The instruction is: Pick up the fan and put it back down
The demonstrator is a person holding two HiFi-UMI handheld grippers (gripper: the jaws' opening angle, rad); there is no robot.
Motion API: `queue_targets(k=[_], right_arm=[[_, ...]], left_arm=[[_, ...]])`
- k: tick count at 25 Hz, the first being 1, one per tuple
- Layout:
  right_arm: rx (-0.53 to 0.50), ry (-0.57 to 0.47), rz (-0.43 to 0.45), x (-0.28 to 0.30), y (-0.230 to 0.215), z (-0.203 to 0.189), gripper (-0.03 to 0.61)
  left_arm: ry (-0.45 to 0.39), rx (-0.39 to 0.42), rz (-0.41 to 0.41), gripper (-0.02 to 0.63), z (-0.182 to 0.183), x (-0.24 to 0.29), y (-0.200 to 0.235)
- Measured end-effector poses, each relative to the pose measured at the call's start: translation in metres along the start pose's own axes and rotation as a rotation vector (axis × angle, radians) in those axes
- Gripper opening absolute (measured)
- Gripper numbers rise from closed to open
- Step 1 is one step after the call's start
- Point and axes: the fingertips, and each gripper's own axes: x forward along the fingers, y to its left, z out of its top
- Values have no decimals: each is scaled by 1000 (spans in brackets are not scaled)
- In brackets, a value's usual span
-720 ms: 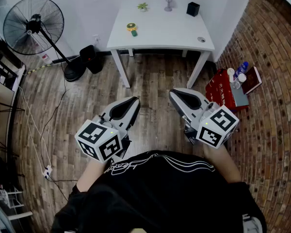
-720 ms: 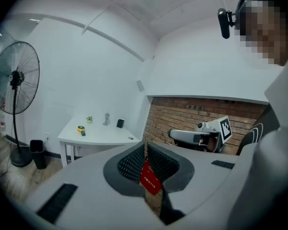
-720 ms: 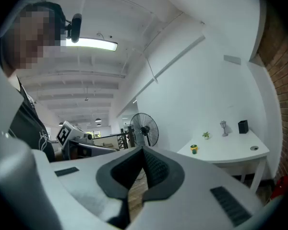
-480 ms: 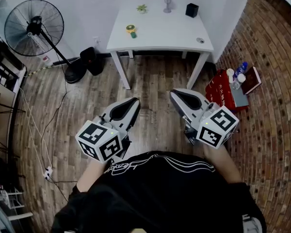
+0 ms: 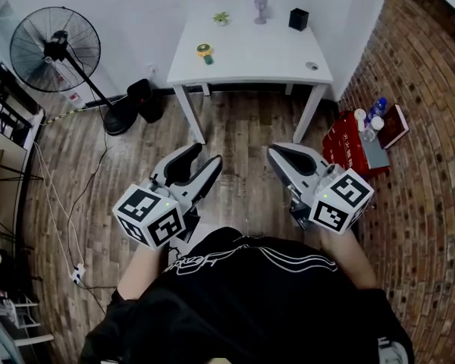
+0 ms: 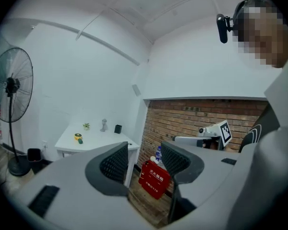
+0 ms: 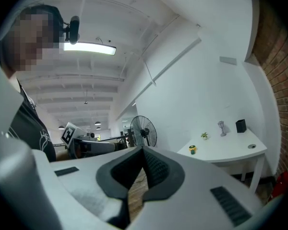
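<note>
A small yellow-and-green hand fan (image 5: 205,50) lies on the white table (image 5: 265,55) by the far wall; it shows small in the left gripper view (image 6: 78,138) and the right gripper view (image 7: 193,149). A tall black standing fan (image 5: 54,49) stands on the floor at the far left. My left gripper (image 5: 205,155) is held in the air over the wooden floor, well short of the table, its jaws apart and empty (image 6: 144,159). My right gripper (image 5: 277,149) hovers beside it with the jaws touching and nothing between them (image 7: 143,152).
On the table stand a small plant (image 5: 221,18), a figurine (image 5: 260,7) and a black box (image 5: 298,19). A black bin (image 5: 140,93) sits left of the table. A red box (image 5: 347,146), bottles (image 5: 371,116) and a book (image 5: 395,124) lie by the brick wall. Cables (image 5: 57,211) run along the left.
My left gripper's jaws have parted, and that gripper has shifted slightly left. The right gripper has stayed as it was, shut.
</note>
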Motion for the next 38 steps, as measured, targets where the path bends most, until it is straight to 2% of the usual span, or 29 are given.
queue_targets(k=[5,9,17,26,38], right_arm=[[22,3,-16,-4,-7,-4,0],[24,12,-37,-3,-20,-6,0],[25,43,-62,30,-66,-9,0],[76,93,-89,99,-165,-5,0],[100,208,-42,214,-300,8,0]], left_arm=[[-17,-5,77,294,1,4,31],[2,-4,117,305,-8,15,53],[37,2,125,337,-14,63,98],[81,-24,166,344,-7,151,183],[138,-113,266,345,3,270,314]])
